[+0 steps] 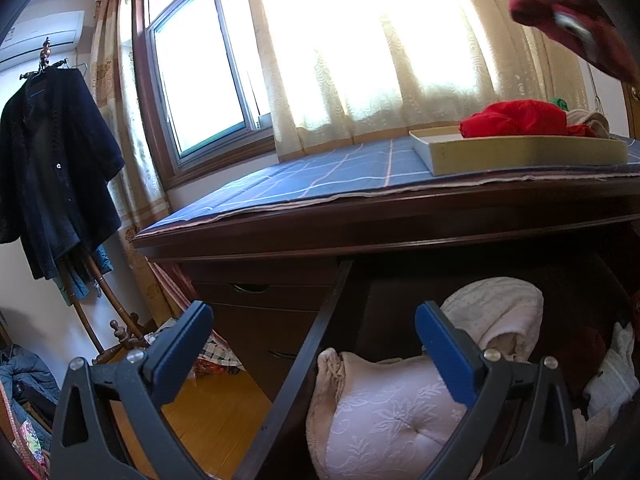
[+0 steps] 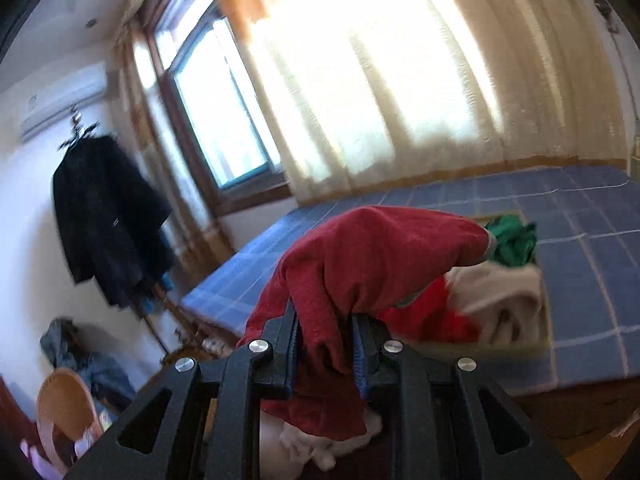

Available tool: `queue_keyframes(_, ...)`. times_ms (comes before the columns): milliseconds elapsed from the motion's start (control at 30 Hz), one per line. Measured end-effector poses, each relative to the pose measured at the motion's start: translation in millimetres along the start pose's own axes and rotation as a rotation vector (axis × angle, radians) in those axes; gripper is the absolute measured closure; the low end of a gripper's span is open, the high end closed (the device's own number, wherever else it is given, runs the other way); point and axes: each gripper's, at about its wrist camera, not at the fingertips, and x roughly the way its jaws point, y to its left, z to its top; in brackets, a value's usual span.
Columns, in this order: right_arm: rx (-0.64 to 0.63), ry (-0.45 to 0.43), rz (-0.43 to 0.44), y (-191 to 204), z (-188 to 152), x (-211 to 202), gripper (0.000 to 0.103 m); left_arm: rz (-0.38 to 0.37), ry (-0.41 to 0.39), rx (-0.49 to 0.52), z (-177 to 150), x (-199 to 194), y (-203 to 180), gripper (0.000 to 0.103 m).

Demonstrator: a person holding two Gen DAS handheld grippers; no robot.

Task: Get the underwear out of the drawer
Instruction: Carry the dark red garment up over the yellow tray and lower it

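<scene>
Clamped between the pads of the right gripper point(image 2: 325, 346), the dark red underwear point(image 2: 372, 256) is hanging above the tray point(image 1: 520, 152). Carrying step, I judge; next is lowering it onto the tray and letting go. Left gripper point(image 1: 316, 344) is waiting wide open and empty over the drawer point(image 1: 304, 360).

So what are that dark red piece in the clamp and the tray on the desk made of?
The dark red garment, pinched in the right hand-held gripper, looks like soft knit fabric: matte, fuzzy, draping in folds. The shallow tray seems cardboard or thin board: flat beige walls, dull finish, though painted wood is possible.
</scene>
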Motion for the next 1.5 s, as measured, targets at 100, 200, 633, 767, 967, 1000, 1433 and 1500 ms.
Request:
queue_keyframes(100,0.041,-0.005,-0.045,-18,26,19,0.079,0.0,0.001,0.0,0,0,0,0.0)
queue_keyframes(200,0.108,-0.005,-0.096,-40,52,48,0.079,-0.002,0.0,0.002,0,0,0,0.0)
queue_keyframes(633,0.138,0.131,-0.383,-97,81,169,0.079,-0.019,0.01,0.011,0,2,-1,0.0)
queue_keyframes(767,0.199,0.186,-0.427,-125,77,197,0.079,-0.025,0.02,0.011,0,2,1,0.0)
queue_keyframes(967,0.212,0.268,-0.465,-145,61,225,0.079,-0.016,0.02,0.01,0,3,2,0.0)
queue_keyframes(1000,0.219,0.276,-0.467,-145,61,226,0.079,-0.013,0.021,0.008,0,3,1,0.0)
queue_keyframes(1433,0.249,0.151,-0.327,-120,63,167,0.041,-0.004,0.013,0.013,-1,1,-3,0.0)
queue_keyframes(1500,0.26,0.083,-0.318,-115,59,144,0.04,0.002,0.012,0.011,-1,1,-3,0.0)
